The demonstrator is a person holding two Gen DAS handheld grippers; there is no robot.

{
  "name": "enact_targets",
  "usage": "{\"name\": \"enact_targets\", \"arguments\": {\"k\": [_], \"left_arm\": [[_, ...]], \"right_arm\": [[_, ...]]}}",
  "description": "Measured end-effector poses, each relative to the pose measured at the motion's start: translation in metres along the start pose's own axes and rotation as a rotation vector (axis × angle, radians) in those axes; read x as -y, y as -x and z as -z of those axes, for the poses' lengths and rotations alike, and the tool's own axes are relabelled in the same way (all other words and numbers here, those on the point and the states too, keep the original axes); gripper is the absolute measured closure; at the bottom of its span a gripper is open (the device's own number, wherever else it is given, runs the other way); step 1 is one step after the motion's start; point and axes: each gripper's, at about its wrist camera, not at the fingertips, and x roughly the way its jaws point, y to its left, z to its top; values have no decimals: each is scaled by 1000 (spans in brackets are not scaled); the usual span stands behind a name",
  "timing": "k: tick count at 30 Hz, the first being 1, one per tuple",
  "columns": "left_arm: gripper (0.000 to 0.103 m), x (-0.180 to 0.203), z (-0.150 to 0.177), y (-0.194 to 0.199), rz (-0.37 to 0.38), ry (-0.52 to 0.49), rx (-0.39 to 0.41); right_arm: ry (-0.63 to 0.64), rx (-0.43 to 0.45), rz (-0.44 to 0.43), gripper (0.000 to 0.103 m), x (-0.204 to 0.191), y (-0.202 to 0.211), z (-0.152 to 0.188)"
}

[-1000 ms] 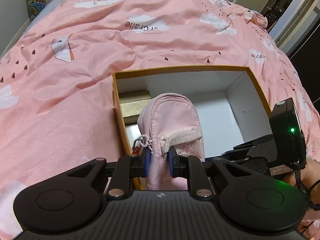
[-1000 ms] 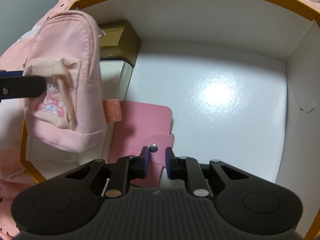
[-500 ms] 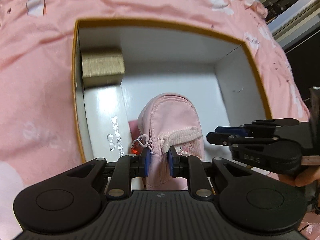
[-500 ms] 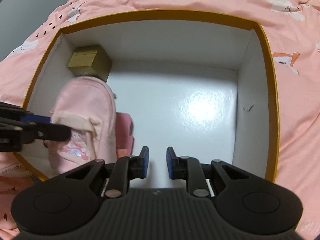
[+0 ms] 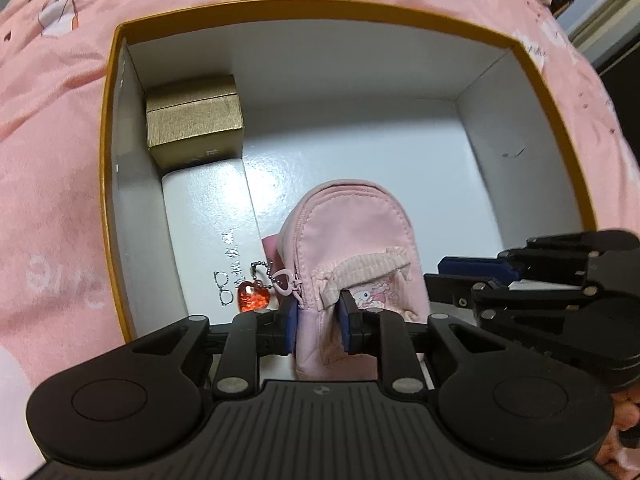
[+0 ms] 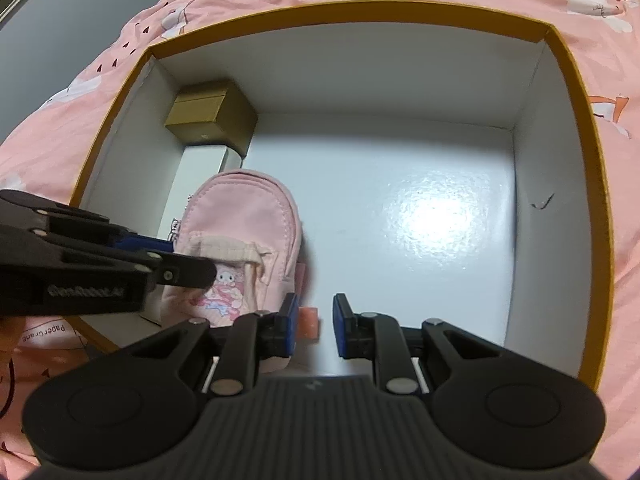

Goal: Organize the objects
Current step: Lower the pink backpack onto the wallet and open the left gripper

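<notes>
Evidently the left gripper [image 5: 318,322] is loosening around the pink pouch [image 5: 352,248], its jaws having just been opening — lowering it beside the white case [image 5: 208,232] in the box [image 5: 320,8] — while the right gripper [image 6: 314,326] is idling narrow and empty.

A pale pink mini backpack pouch [image 5: 352,240] carries a red heart charm [image 5: 253,297]; gold gift box [image 5: 195,117]; white box with mustard rim [image 5: 532,72]; pink cloud-print bedspread [image 5: 52,184].

Both wrist views look steeply down, close, into the open box [image 5: 108,168] on the bed [image 5: 48,216]. Left view sits nearer the box's left wall; right view more central. Shared: gold carton [image 5: 194,118], pink pouch [image 6: 244,232], each other's hand-held gripper.
</notes>
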Motion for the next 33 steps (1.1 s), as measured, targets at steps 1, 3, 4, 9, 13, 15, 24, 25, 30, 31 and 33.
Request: {"name": "enact_targets", "arguments": {"k": [1,3,4,9,13,15,24,25,30,31,33], "left_arm": [[75,1,1,-1,-11,-6,2],[73,3,2,-1,-26,-12,6],[73,3,3,-1,-31,-14,9],[58,5,6,7,-12,-19,38],[48,8,13,22,1,-41,84],[45,12,15,33,1,-44,130],[45,23,47,102,59,-100,260],[45,25,51,106,52,-112,265],[45,39,83,108,11,-213,226],[45,41,88,107,2,-232,214],[45,43,98,97,-18,-266,179]], "right_arm": [[-2,0,-3,83,0,-1,0],[-3,2,-6,84,-1,-4,1],[-2,3,-6,84,-1,-5,1],[6,12,11,85,-3,-7,3],[20,32,33,84,-4,-2,4],[25,52,52,84,-5,5,6],[13,232,49,76,-13,72,34],[10,248,40,72,-14,80,39],[-35,306,2,65,-18,110,69],[-48,311,-7,64,-18,114,75],[-76,305,-27,63,-19,116,88]]}}
